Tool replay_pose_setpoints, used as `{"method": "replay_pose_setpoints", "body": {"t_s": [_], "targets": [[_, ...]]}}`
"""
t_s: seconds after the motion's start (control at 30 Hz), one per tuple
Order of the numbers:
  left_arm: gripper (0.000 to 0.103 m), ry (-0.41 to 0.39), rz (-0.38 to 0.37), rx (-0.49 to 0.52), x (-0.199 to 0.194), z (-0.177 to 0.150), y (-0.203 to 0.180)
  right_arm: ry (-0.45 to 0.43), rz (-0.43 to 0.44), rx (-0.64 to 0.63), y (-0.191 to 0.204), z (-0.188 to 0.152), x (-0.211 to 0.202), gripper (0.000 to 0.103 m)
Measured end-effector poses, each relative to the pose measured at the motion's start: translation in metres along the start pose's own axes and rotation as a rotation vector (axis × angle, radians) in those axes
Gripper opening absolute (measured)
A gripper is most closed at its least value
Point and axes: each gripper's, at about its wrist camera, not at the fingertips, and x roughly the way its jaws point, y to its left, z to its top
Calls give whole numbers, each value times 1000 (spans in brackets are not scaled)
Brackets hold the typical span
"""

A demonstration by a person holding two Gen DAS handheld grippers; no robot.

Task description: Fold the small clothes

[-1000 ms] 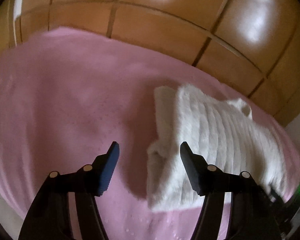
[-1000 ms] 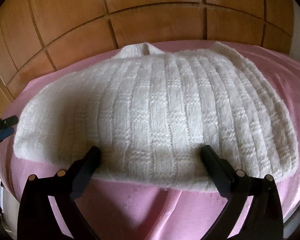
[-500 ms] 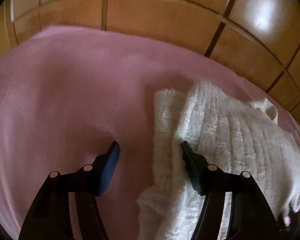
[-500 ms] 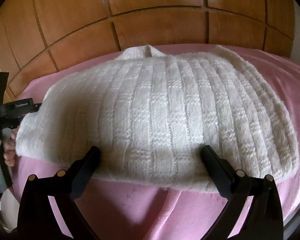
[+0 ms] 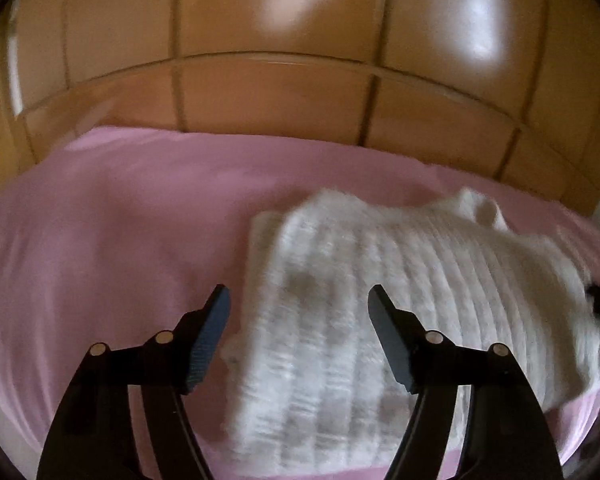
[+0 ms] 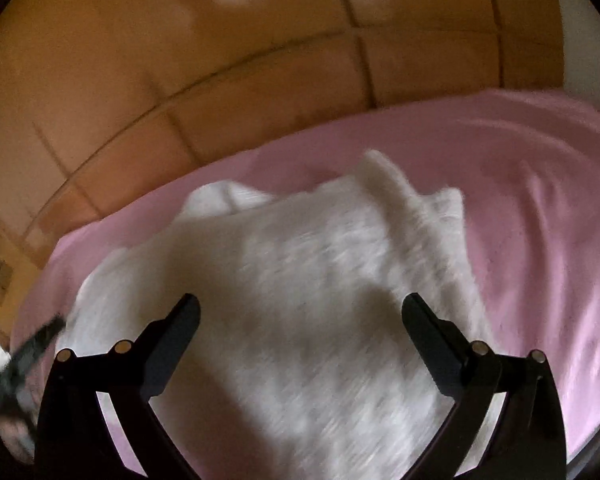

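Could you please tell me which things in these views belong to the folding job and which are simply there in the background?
Part of the job:
white knitted sweater
left gripper, open above it
right gripper, open above it

Just there:
pink bedcover under the sweater
wooden panelled wall behind the bed

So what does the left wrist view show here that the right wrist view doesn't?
Only the left wrist view: the open left tool over the white ribbed knit sweater's left edge, with bare pink bedsheet to its left.

Only the right wrist view: the open right tool above the sweater, and a pale wall strip at the far right.

Both: the blurred sweater lying on the sheet, brown wooden panelling behind, neither tool gripping anything.
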Motion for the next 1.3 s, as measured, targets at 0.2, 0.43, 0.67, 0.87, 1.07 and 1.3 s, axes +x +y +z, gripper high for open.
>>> {"method": "replay_pose_setpoints", "body": {"t_s": [0.2, 0.43, 0.67, 0.87, 1.07, 1.3], "targets": [[70, 17, 10, 44, 0, -8, -16, 9, -43, 26, -26, 1, 26, 101], [70, 4, -15, 59, -13, -7, -23, -7, -54, 7, -25, 0, 23, 101], [70, -8, -48, 80, -25, -10, -29, -27, -37, 41, -36, 1, 0, 101], [70, -9, -65, 91, -28, -13, -35, 5, -32, 152, -75, -12, -12, 101], [70, 7, -84, 102, -23, -18, -42, 29, 68, 201, -92, -36, -24, 101], [70, 72, -160, 106, -5, -26, -52, 93, 190, 163, -65, -48, -20, 80]]}}
